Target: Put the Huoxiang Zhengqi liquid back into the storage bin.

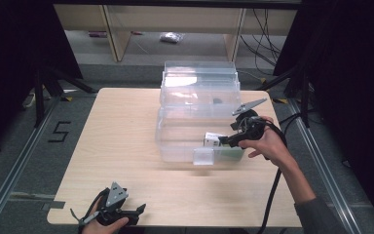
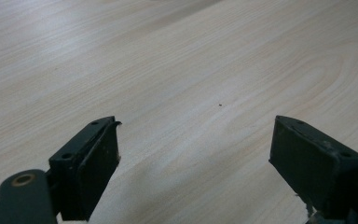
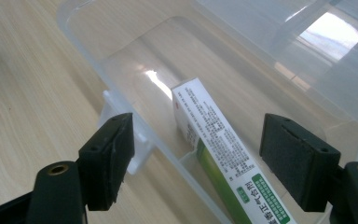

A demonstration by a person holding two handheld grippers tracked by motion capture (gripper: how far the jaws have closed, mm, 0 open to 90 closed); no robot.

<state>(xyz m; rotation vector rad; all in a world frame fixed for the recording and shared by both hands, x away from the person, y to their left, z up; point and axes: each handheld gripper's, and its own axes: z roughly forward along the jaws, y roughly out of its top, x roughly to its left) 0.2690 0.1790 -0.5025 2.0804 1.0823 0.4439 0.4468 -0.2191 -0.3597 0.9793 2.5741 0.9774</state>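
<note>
Clear plastic forms the landmark: a storage box standing open on the wooden table, and inside it, against its near wall, lies a white-and-green carton. Over that near wall the right gripper hangs with its jaws spread wide, the carton lying between and just below them, neither pad touching it, so it is released. Well apart from the box, at the table's near edge, the left gripper rests with its jaws apart over bare wood, grasping nothing.
</note>
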